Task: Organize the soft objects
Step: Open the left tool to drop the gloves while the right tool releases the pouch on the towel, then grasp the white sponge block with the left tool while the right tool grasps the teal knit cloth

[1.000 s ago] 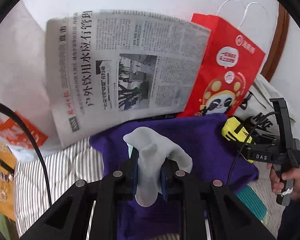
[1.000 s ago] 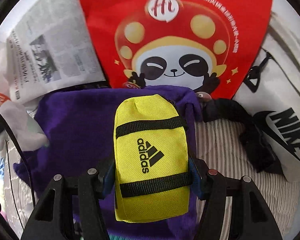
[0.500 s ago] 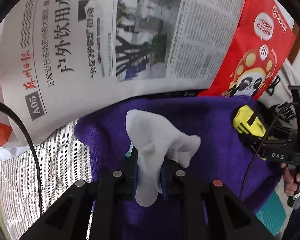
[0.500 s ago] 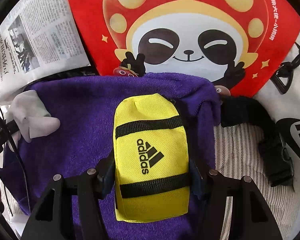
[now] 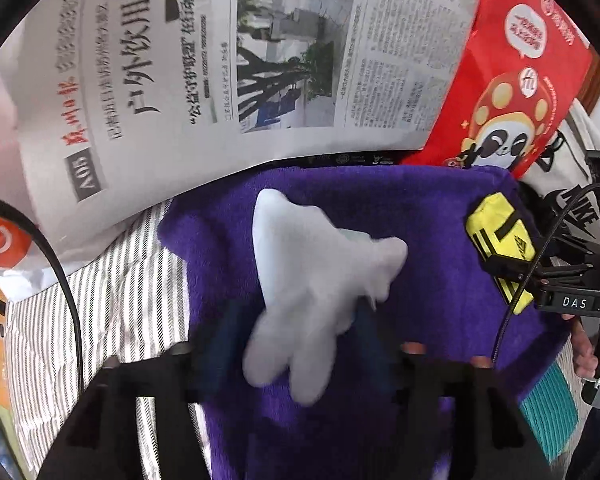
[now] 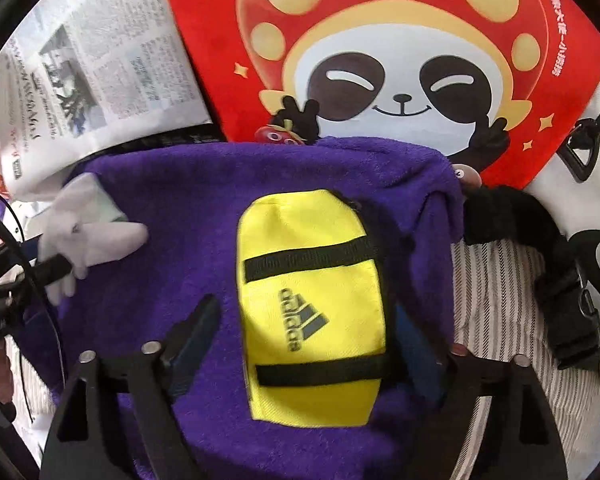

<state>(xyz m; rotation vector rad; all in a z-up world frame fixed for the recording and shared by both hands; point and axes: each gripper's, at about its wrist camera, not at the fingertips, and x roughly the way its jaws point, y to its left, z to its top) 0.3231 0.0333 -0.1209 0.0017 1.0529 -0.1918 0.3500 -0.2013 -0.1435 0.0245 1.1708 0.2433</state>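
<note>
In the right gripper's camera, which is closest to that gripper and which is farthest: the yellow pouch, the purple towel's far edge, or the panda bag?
1. Yellow pouch: between the right gripper's open jaws.
2. Purple towel's far edge: just beyond the pouch.
3. Panda bag: behind the towel, farthest.

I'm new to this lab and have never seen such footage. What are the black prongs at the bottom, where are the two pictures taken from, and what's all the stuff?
No robot here: a person holds a hand-held gripper in each hand, with a camera on each looking along its two fingers, the black prongs. In the left view, the left hand-held gripper has just been opening around a grey sock. In the right view, the right hand-held gripper has just been opening too; the yellow pouch lies between its jaws. Both items sit over a purple towel on striped bedding. Behind lean a newspaper and a red panda bag.
</note>
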